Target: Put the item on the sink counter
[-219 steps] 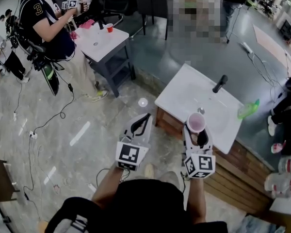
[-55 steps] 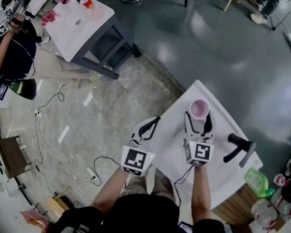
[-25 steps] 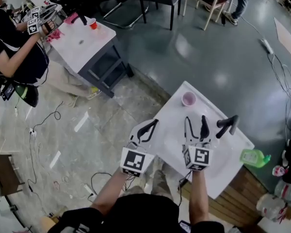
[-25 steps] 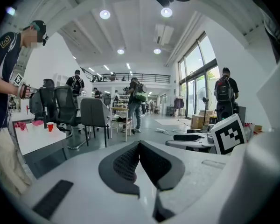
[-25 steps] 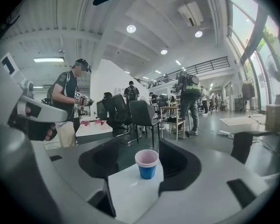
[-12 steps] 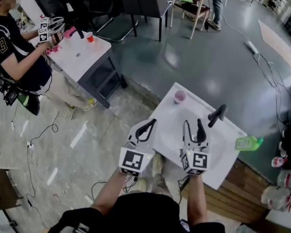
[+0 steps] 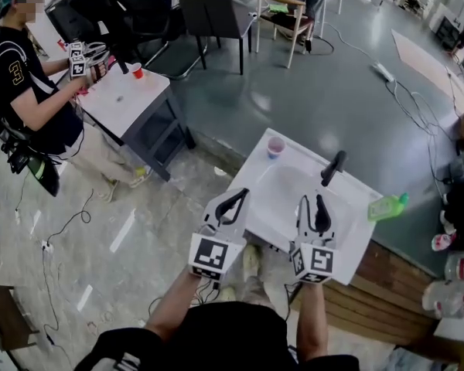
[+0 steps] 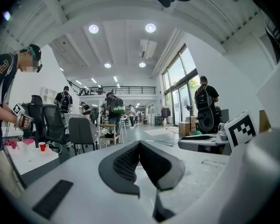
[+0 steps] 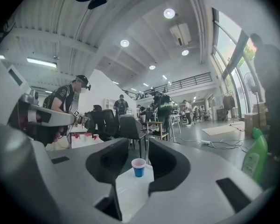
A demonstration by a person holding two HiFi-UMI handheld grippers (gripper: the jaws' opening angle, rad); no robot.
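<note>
A small pink-rimmed cup (image 7: 275, 146) stands upright on the far left corner of the white sink counter (image 7: 349, 230); in the right gripper view the cup (image 9: 138, 167) shows far off through the gap between the jaws. My right gripper (image 7: 311, 201) hovers over the near side of the basin, well short of the cup. Its jaws are closing with nothing between them (image 9: 138, 149). My left gripper (image 7: 238, 198) hangs at the counter's left edge, shut and empty, with its pads meeting (image 8: 140, 146).
A black faucet (image 7: 332, 168) rises behind the basin, and a green bottle (image 7: 387, 205) lies at the counter's right end. At top left a seated person works at another white table (image 7: 143, 99) with a red cup (image 7: 138, 71). Chairs (image 7: 213, 14) stand beyond.
Both grippers have drawn back toward me from the cup, which stays on the counter corner. The right gripper's jaws have narrowed. The left gripper stays shut.
</note>
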